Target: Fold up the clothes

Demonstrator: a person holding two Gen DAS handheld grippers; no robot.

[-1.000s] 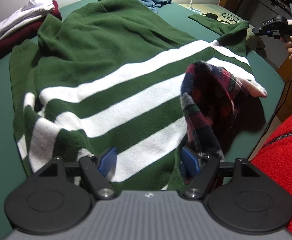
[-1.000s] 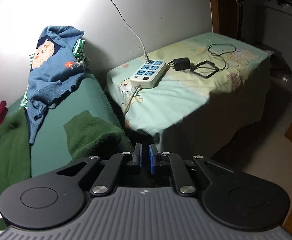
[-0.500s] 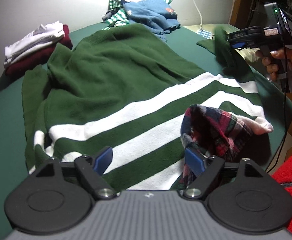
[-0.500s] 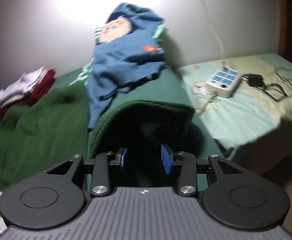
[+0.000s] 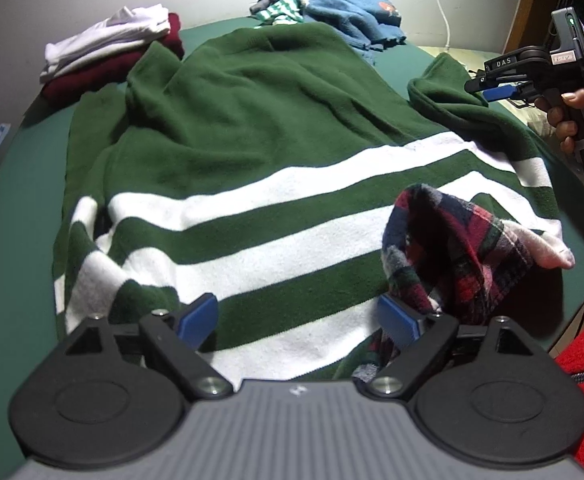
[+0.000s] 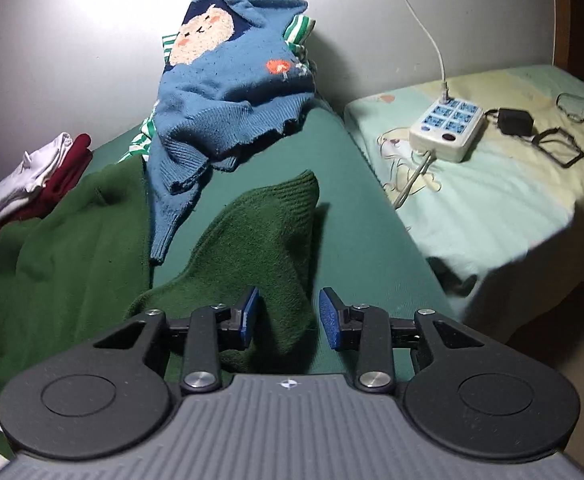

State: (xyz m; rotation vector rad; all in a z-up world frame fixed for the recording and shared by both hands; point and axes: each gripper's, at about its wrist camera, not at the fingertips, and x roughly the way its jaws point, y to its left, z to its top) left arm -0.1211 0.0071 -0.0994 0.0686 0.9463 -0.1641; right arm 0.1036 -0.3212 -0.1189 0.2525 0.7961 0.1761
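The green striped sweater lies spread face-down-or-up, I cannot tell which, across the green tabletop, its striped hem nearest me and its plain upper body toward the folded white and maroon stack. A plaid garment sits bunched on the sweater's hem, at its right corner. My left gripper hangs over the hem with its jaws opening wide, nothing pressed between the pads. My right gripper straddles the sweater's right sleeve; its jaws are closing, the knit between them but not yet pinched. I judge the sweater thick, soft and limp: it will sag and drag, not slide. The sleeve cuff's ribbed edge offers the firmest hold; a bite through both layers should keep it from slipping. The plaid piece should come off before any fold.
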